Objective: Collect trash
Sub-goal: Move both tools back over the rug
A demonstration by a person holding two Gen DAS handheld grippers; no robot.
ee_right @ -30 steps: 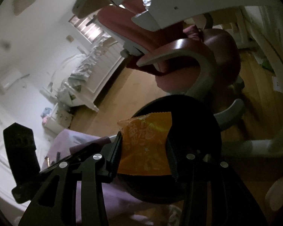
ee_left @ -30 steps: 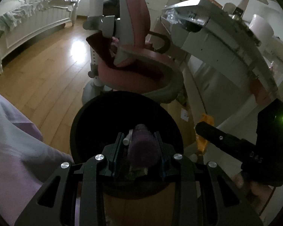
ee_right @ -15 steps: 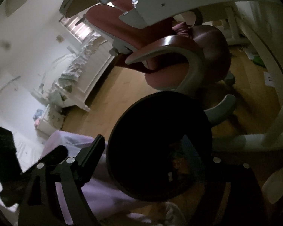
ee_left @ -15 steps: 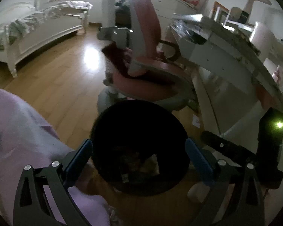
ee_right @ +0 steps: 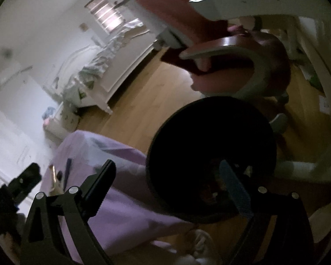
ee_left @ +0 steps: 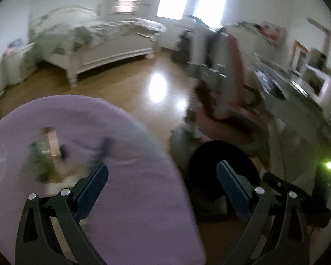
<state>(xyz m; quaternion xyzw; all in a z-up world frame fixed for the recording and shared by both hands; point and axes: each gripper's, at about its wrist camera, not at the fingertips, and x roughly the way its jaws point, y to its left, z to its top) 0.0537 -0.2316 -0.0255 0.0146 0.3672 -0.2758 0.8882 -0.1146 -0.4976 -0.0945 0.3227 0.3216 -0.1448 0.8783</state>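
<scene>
Bin [ee_right: 211, 141] under right gripper [ee_right: 168, 176] (jaws wide, empty)

Daylight is streaming through two bright windows [ee_left: 192, 2] and glaring off the wooden floor [ee_left: 130, 88]. A white bed [ee_left: 99, 46] is standing against white walls, while a pink desk chair [ee_right: 238, 66] is sitting beside a white desk [ee_left: 298, 101].

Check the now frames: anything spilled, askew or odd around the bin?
Nothing spilled that I can see. The black bin stands upright on the wood floor beside the purple-covered table, scraps inside. Both claws, left and right, are open and empty. A few small items lie on the cloth, too blurred to identify.
</scene>
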